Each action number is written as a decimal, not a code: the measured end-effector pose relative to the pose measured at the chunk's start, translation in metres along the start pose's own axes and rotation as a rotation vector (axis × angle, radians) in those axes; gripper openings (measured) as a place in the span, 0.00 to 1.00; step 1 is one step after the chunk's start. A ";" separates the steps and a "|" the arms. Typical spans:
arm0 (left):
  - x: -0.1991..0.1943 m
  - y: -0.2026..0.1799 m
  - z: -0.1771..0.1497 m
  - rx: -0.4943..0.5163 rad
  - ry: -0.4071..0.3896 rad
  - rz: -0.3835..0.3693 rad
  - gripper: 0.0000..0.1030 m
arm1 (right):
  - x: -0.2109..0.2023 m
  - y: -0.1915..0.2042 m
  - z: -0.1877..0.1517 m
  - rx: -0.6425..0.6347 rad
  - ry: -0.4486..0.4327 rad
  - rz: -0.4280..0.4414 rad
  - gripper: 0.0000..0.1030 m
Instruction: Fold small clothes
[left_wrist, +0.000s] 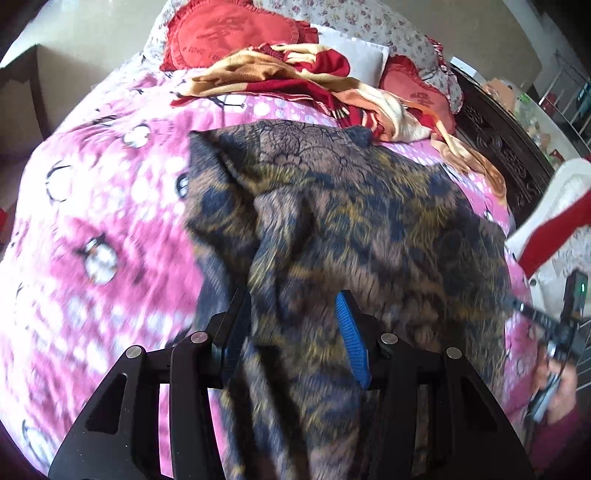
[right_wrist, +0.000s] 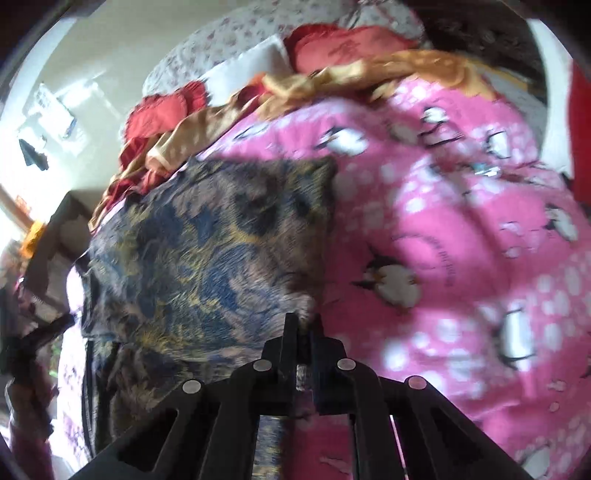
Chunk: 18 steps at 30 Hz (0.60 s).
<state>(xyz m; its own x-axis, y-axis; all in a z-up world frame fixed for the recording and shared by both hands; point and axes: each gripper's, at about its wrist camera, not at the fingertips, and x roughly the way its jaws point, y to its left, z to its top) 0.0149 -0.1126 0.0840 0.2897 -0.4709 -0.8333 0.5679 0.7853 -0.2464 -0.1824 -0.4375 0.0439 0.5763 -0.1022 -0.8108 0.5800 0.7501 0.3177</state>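
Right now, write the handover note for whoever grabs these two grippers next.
Left gripper: jaws apart, a bunched fold of the dark patterned garment running between the fingers; grip not confirmed.
Right gripper: shut on the garment's edge.
The garment lies spread on the pink penguin bedspread, its near part lifted and rumpled. A red and gold blanket is heaped beyond it, by the red pillows.
Done: garment laid out and picked up at the near side.
Left: no finished fold visible; carry the near side over and flatten it.
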 end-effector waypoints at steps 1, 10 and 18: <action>-0.004 0.002 -0.007 0.011 0.001 0.012 0.46 | 0.002 -0.004 -0.002 0.009 -0.001 -0.046 0.02; -0.034 0.030 -0.064 -0.029 0.036 0.035 0.46 | -0.042 -0.004 -0.031 0.043 0.051 0.027 0.64; -0.047 0.031 -0.113 -0.029 0.101 0.018 0.46 | -0.026 0.017 -0.102 0.014 0.204 0.121 0.53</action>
<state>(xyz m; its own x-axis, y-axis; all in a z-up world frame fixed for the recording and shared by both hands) -0.0680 -0.0207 0.0595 0.2201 -0.4151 -0.8828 0.5401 0.8055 -0.2441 -0.2467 -0.3553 0.0199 0.5145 0.1226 -0.8486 0.5229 0.7396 0.4239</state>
